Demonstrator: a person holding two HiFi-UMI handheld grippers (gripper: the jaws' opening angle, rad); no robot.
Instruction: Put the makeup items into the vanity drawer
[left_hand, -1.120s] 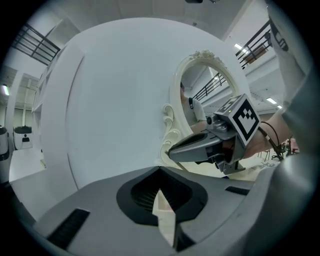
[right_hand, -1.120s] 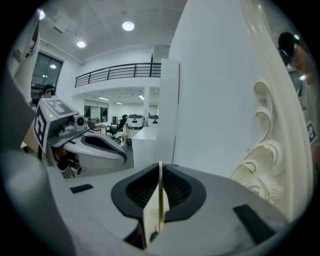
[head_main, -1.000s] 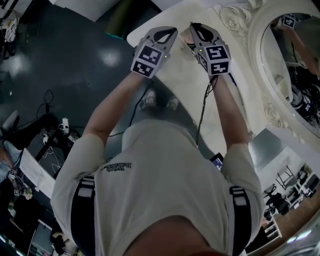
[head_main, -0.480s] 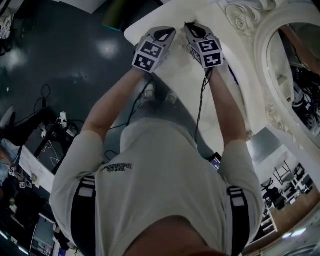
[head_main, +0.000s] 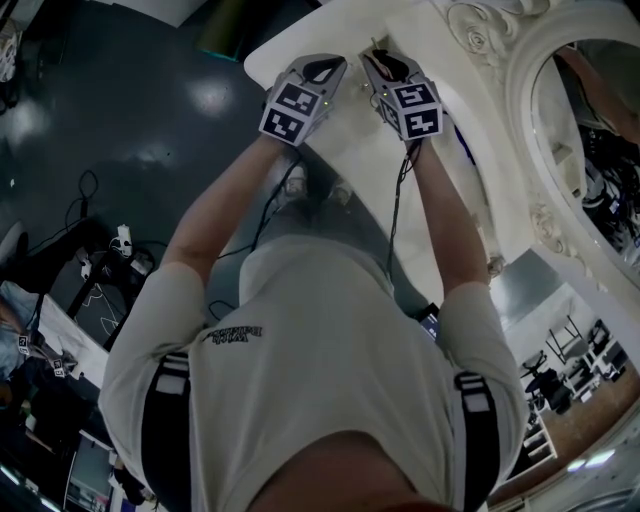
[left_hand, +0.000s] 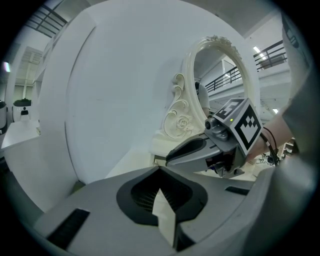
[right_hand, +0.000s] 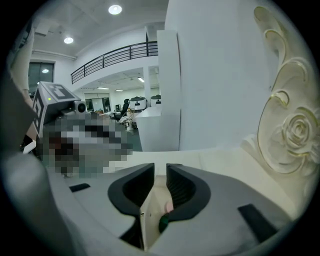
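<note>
Frankly, could not pick out the drawer or any makeup item with certainty in any view. Saw only the white vanity top (head_main: 350, 165), slanting from lower right toward upper left in the head view.

Found the right gripper (head_main: 388, 62) over its far end, with jaws a narrow slit apart in the right gripper view (right_hand: 160, 172) and pale surface visible through the slit. Noted a small pink patch (right_hand: 170, 206) low in the hollow behind the pads, too small to name. Could not tell whether it was a thing gripped or a part of the tool.

Found the left gripper (head_main: 322, 66) just beside it, over the top's front edge, with tips brought together in the left gripper view (left_hand: 160, 168) and nothing between the dark pads. Caught the right gripper (left_hand: 172, 157) there too, near and level.

Made out a marker cube (head_main: 290, 110) behind each set of jaws and a dark cable (head_main: 397, 200) trailing back along the right forearm.

Beyond, saw the carved mirror frame (head_main: 500, 60) with its rose (right_hand: 295, 132) at the right, the mirror glass (head_main: 600, 130) inside it, and a dark glossy floor (head_main: 130, 120) to the left.
</note>
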